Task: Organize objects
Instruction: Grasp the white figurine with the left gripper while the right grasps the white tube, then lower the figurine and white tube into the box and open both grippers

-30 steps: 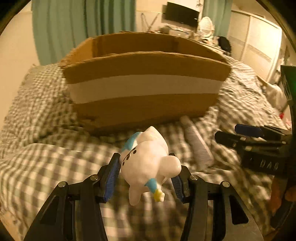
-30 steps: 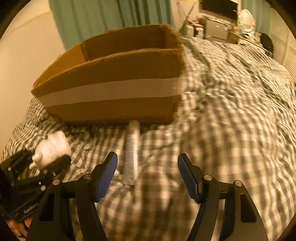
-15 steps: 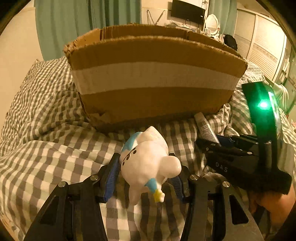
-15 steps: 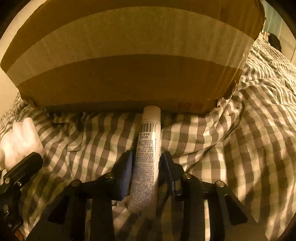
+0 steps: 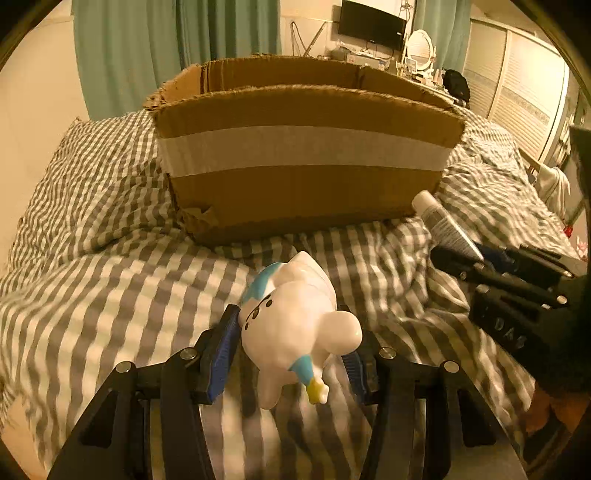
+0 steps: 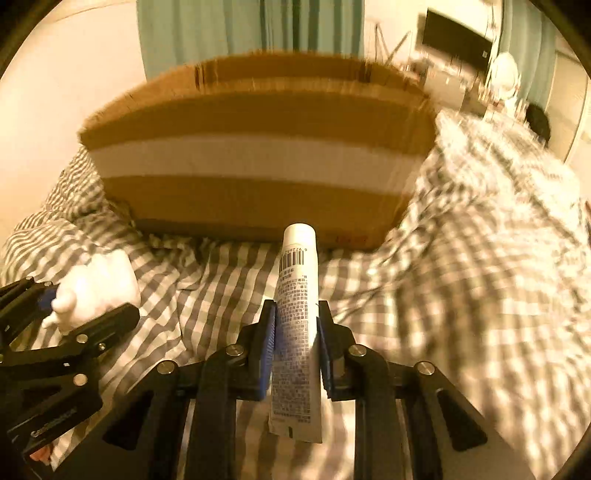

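My left gripper (image 5: 291,343) is shut on a white toy figure (image 5: 295,328) with blue and yellow marks, held above the checked bedcover. My right gripper (image 6: 296,325) is shut on a white tube (image 6: 297,306) with a barcode, its cap pointing at the box. An open cardboard box (image 5: 303,158) with a white tape band stands on the bed just ahead; in the right wrist view the box (image 6: 258,158) fills the middle. The right gripper with the tube (image 5: 443,225) shows at the right of the left wrist view. The left gripper with the toy (image 6: 96,288) shows at the left of the right wrist view.
The grey and white checked bedcover (image 5: 110,258) is rumpled around the box. Green curtains (image 5: 166,48) hang behind. A desk with a television (image 5: 373,24) and a white wardrobe (image 5: 517,92) stand at the far right.
My right gripper has shut on the tube and lifted it off the bedcover, pulling back from the box. My left gripper still holds the toy and has drawn back a little.
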`<state>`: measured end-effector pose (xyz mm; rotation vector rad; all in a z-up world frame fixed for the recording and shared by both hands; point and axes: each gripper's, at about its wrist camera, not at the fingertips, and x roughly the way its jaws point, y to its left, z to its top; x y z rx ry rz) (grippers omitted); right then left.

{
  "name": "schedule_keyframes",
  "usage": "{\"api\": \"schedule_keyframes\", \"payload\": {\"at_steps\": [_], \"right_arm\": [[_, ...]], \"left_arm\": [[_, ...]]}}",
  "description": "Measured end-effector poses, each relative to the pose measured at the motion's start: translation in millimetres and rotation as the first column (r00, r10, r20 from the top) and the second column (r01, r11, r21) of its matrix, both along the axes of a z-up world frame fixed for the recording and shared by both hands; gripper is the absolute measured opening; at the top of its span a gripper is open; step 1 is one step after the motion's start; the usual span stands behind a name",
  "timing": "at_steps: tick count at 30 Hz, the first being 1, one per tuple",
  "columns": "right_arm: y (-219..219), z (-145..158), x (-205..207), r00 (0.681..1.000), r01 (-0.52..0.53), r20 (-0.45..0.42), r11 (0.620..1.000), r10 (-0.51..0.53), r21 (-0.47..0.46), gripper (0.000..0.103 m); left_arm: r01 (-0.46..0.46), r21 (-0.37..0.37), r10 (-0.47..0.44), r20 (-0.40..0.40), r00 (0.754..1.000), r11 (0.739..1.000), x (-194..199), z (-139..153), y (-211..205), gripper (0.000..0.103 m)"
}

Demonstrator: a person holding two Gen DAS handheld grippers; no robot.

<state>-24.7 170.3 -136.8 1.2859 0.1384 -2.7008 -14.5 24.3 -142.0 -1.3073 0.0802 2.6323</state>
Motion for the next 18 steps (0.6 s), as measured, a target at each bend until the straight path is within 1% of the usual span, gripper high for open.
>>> {"api": "schedule_keyframes", "payload": {"at_steps": [4,8,12,14,18], "right_arm": [[5,19,21,1.0,-0.004,-0.025,1.0,0.004,-0.01,0.02],[6,32,44,0.999,-0.009,-0.045,0.999,0.007,-0.03,0.02],[7,47,57,0.998,-0.021,-0.064,0.999,0.018,-0.044,0.02],[8,57,64,0.997,-0.027,-0.077,0.998,0.023,-0.051,0.02],[10,89,68,0.991,-0.045,-0.133,0.996,0.035,-0.074,0.02]], "left_arm": [[-0.019,0.016,0.019,0.013,1.0,1.0,19,8,-2,0.053],[-0.017,0.003,0.017,-0.008,1.0,1.0,31,24,-2,0.053],[-0.022,0.012,0.022,-0.041,0.999,1.0,39,48,0,0.053],[-0.017,-0.001,0.017,-0.074,0.997,1.0,41,64,1,0.053],[0.001,-0.016,-0.004,-0.14,0.99,1.0,38,99,5,0.053]]}}
